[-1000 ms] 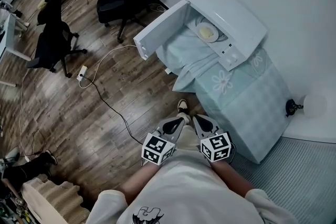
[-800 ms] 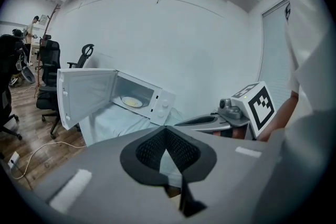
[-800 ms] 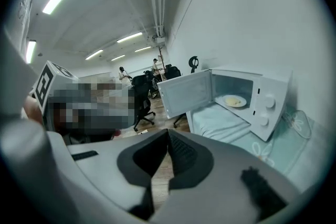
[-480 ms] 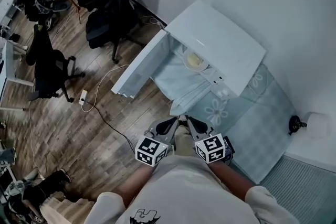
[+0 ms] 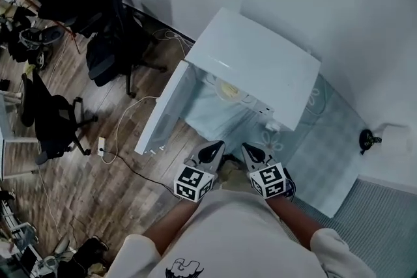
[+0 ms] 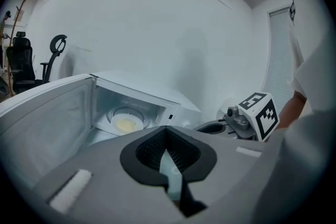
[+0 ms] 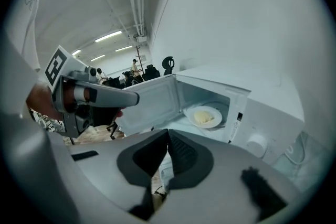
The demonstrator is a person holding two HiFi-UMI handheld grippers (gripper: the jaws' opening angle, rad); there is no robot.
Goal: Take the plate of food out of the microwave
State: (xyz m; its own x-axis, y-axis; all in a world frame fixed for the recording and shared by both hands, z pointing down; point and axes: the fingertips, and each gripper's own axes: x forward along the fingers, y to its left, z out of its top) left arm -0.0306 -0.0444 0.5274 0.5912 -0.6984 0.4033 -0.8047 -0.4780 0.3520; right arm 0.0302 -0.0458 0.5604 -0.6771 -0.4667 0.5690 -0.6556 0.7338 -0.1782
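A white microwave stands on a cloth-covered table with its door swung wide open to the left. Inside it a white plate of pale yellow food rests on the turntable; the same plate shows in the left gripper view and in the right gripper view. My left gripper and right gripper are held side by side close to the body, short of the microwave's opening. Both are shut with nothing between the jaws.
Black office chairs stand on the wood floor at the left. A power strip with a cable lies below the open door. A white wall is behind the microwave, and grey carpet lies at the right.
The view has swung and closed in on the microwave, which now lies higher and more central. Both grippers stay shut and close together in front of the body.
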